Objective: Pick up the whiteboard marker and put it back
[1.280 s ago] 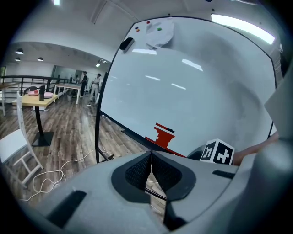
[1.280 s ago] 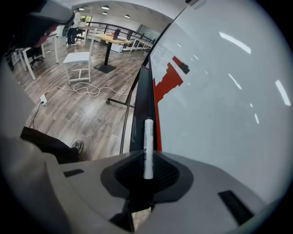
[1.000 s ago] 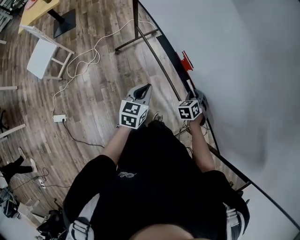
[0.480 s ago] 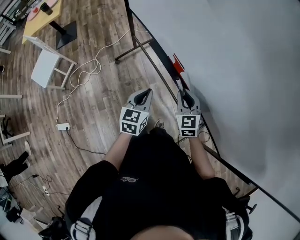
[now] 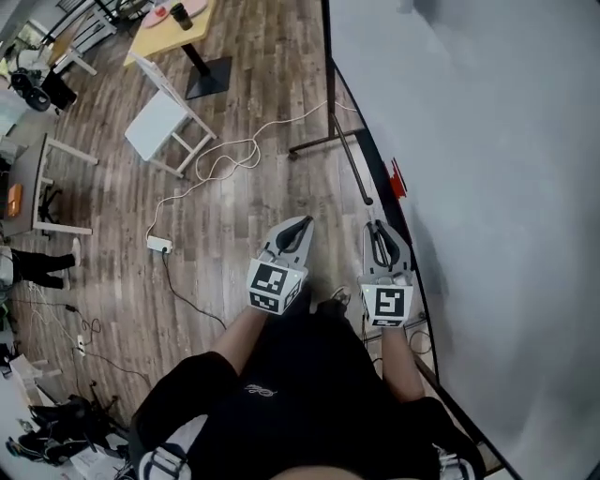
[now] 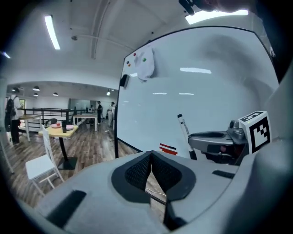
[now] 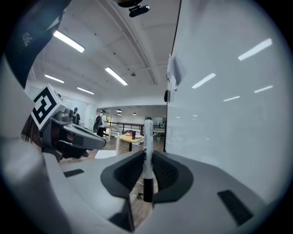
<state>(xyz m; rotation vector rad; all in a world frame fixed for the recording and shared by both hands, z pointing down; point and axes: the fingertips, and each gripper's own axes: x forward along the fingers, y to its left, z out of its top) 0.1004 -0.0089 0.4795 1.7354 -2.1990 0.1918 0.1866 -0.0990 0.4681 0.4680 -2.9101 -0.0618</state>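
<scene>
My right gripper (image 5: 379,242) is shut on the whiteboard marker (image 7: 148,137), a white barrel with black ends that stands upright between the pads (image 7: 165,171). It is held close to the whiteboard (image 5: 487,187), a little above the tray rail (image 5: 375,202). In the left gripper view the marker (image 6: 184,132) sticks up from the right gripper (image 6: 213,139). My left gripper (image 5: 298,231) hangs beside it over the wooden floor, and its jaws (image 6: 150,157) are shut with nothing in them.
A red thing (image 5: 397,178) sits on the board's rail farther along. The board's black stand leg (image 5: 323,145) reaches onto the floor. A white cable and power strip (image 5: 157,245) lie at the left, with a white chair (image 5: 164,117) and yellow table (image 5: 173,23) beyond.
Both grippers have risen. The right one has swung up from the rail to point nearly level, with the marker still in its jaws. The left one stays shut and empty.
</scene>
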